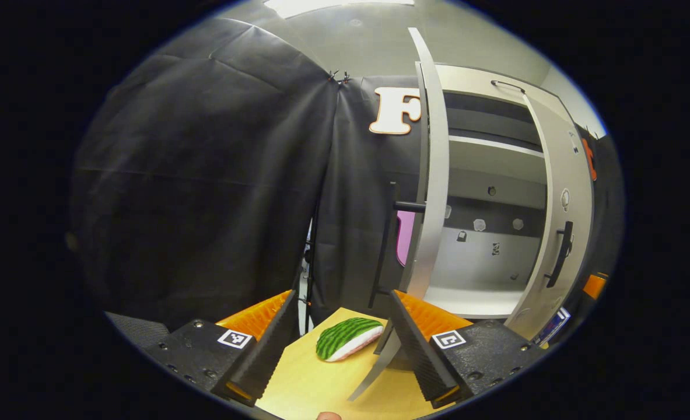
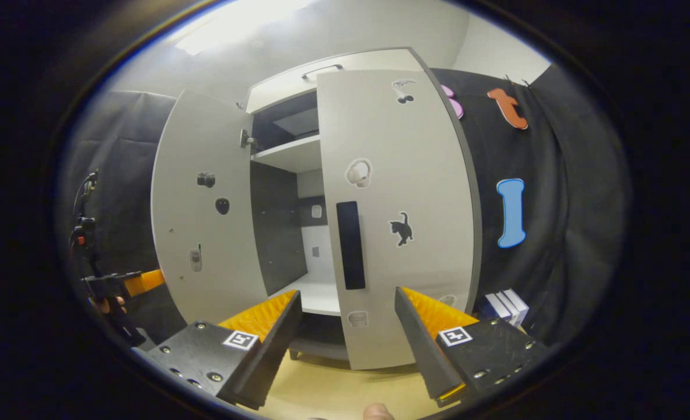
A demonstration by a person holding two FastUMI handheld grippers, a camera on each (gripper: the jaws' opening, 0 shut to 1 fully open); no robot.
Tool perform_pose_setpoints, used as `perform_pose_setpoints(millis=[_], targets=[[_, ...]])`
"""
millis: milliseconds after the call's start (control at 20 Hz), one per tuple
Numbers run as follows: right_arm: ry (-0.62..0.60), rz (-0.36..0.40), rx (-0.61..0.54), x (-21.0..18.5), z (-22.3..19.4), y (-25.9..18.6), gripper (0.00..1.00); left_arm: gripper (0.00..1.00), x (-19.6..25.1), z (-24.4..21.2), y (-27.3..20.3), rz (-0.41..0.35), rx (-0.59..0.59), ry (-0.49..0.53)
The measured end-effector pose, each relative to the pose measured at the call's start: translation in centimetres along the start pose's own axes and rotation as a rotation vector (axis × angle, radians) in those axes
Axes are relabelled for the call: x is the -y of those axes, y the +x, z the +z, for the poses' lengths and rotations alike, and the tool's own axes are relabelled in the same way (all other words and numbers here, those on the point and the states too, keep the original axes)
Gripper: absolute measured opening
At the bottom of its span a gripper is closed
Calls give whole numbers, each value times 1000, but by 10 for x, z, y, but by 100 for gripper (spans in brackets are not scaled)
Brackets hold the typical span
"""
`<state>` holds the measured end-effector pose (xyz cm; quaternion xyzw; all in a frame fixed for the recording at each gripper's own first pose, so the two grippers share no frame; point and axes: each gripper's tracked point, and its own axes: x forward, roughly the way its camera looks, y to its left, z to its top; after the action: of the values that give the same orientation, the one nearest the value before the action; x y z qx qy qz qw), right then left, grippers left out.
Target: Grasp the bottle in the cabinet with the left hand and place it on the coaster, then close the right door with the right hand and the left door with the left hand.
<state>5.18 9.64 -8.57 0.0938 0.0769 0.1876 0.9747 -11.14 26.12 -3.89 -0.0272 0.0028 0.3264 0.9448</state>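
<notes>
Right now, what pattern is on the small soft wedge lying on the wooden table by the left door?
Green with dark stripes, white along its edge, like a watermelon slice; clearest in the left gripper view.

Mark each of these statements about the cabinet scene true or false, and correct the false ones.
1. Both cabinet doors are shut. False: the left door and the right door both stand open.
2. The left hand-held gripper clamps a bottle. False: its fingers are apart with nothing between them.
3. A watermelon-slice toy lies on the wooden tabletop. True.
4. The right hand-held gripper is open and faces the right door's dark handle. True.
5. A bottle stands on the cabinet's lower shelf. False: the visible part of that shelf is bare.
</notes>
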Motion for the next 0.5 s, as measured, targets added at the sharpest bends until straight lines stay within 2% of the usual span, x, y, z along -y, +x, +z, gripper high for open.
perform_pose_setpoints(millis=[50,100,150,200,250,300,350,500], targets=[[1,-5,-1,2,-1,-1,97,97,3,1,1,-22,1,4],[4,-9,-3,3,-2,0,93,95,6,1,1,-43,3,5],[6,-10,-6,3,-4,0,93,88,8,1,1,-66,-1,0],[9,-8,-9,2,-4,1,97,94,8,0,2,-80,-8,-18],[12,-3,-12,0,-5,2,97,88,10,-2,1,-87,-18,-43],[14,2,-13,-3,-5,3,97,94,13,-4,0,-95,-23,-64],[12,8,-13,-6,-5,4,97,94,18,-4,-1,-107,-23,-75],[-4,25,-18,-13,-9,5,97,88,42,-5,-5,-176,-27,-72]])
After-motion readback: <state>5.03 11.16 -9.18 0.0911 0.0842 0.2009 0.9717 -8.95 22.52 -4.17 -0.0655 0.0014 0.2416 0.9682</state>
